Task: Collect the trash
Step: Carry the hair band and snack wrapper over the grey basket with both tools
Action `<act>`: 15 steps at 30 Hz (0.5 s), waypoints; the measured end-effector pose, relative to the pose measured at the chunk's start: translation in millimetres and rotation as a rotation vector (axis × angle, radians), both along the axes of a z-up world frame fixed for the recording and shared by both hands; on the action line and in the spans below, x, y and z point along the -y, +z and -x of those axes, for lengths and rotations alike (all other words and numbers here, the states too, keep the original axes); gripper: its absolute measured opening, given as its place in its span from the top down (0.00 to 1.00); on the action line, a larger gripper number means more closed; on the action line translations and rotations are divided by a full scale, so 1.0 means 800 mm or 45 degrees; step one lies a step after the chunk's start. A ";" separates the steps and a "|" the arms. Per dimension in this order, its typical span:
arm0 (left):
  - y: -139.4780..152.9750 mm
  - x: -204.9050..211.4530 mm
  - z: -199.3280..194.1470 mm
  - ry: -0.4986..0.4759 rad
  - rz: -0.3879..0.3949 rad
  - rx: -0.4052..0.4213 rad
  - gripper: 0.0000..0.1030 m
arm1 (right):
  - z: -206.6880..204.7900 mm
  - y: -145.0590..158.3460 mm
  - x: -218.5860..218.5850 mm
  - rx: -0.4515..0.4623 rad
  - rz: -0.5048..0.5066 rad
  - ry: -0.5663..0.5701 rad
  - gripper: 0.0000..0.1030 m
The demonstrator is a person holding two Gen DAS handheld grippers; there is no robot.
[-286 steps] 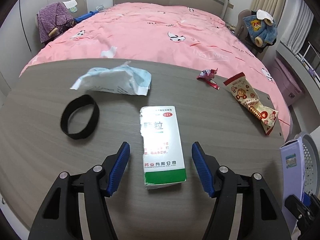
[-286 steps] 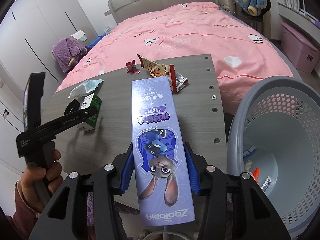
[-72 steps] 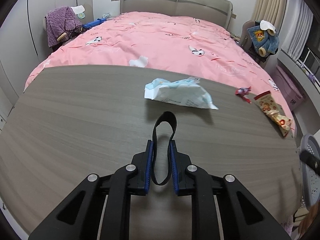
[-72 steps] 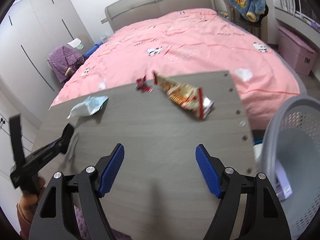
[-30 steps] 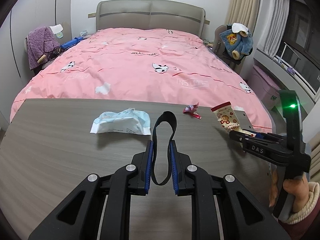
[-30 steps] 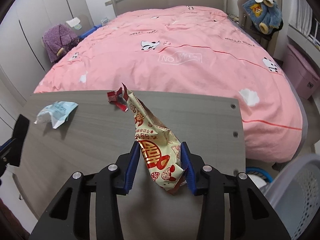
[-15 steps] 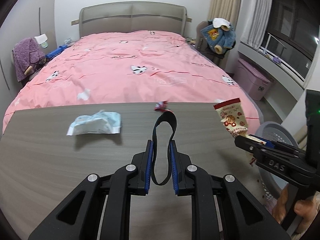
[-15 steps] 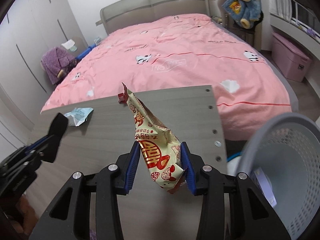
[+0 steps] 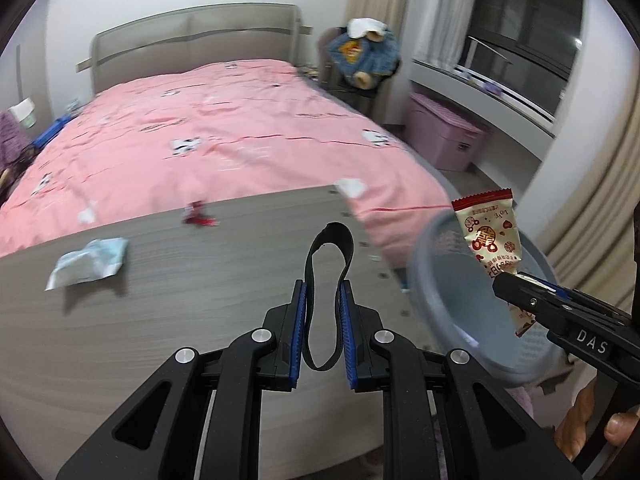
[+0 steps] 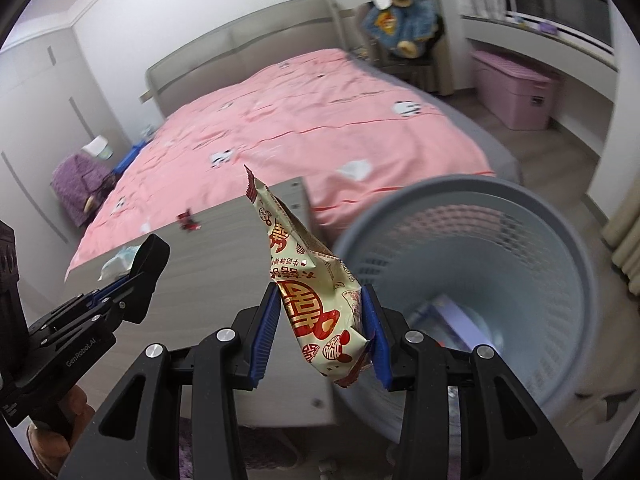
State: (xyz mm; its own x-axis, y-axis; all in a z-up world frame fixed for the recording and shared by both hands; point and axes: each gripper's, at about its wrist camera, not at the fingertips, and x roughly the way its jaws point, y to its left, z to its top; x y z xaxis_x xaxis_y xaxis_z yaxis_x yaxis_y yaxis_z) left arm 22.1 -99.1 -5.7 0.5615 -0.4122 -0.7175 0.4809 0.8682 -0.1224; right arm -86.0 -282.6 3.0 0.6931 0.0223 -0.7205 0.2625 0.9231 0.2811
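Looking through the left wrist view: left gripper (image 9: 322, 326) is clamped tight on a black band (image 9: 329, 276), pads pinching the loop near its lower half so the top stands up free above the fingers. It sits over the table (image 9: 168, 320), toward the edge nearest the bin (image 9: 448, 300). Holding the band low in the pads likely keeps the floppy loop from slipping out in transit. Right gripper (image 9: 505, 278) shows at the right edge, carrying the snack bag (image 9: 490, 240) upright, already over the bin's rim. Left on the table: blue-white wrapper (image 9: 90, 262) at far left, small red wrapper (image 9: 198, 216) near the far edge, well apart from each other

Right wrist view: right gripper (image 10: 322, 330) is partly closed, pads pressing both sides of the bag's (image 10: 308, 280) lower end, the sealed top sticking up and away. Bag is puffy, so the jaws stop well short of meeting. Bin (image 10: 520, 240) mouth fills the right of the frame, bag just left of its rim – looks like the drop comes next, once the bag is centred over the opening. Some items lie at the bin's bottom, blurred, can't identify them. Left gripper (image 10: 150, 264) is visible at the left over the table (image 10: 224, 264), also heading binward by the look of it; its jaws aren't readable from this angle

Both hands loaded at once probably saves a trip; two wrappers remain
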 end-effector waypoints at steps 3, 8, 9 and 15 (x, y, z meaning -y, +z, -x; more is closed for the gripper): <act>0.000 0.029 0.010 -0.066 -0.002 -0.001 0.84 | 0.020 -0.002 0.022 0.002 -0.001 -0.055 0.61; 0.001 0.072 0.025 -0.144 -0.007 0.010 0.84 | 0.049 -0.006 0.060 0.020 -0.015 -0.131 0.61; 0.002 0.080 0.028 -0.158 -0.008 0.012 0.84 | 0.053 -0.007 0.067 0.023 -0.015 -0.144 0.61; 0.000 0.121 0.040 -0.216 -0.028 0.014 0.84 | 0.070 -0.014 0.095 0.036 -0.050 -0.179 0.61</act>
State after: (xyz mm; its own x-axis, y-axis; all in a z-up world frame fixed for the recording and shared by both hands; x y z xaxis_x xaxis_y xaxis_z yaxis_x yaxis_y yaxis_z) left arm -10.0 -195.6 -5.6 0.4933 -0.4861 -0.7213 0.6219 0.7769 -0.0983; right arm -142.0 -358.5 -8.1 0.7112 -0.0486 -0.7013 0.3801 0.8658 0.3255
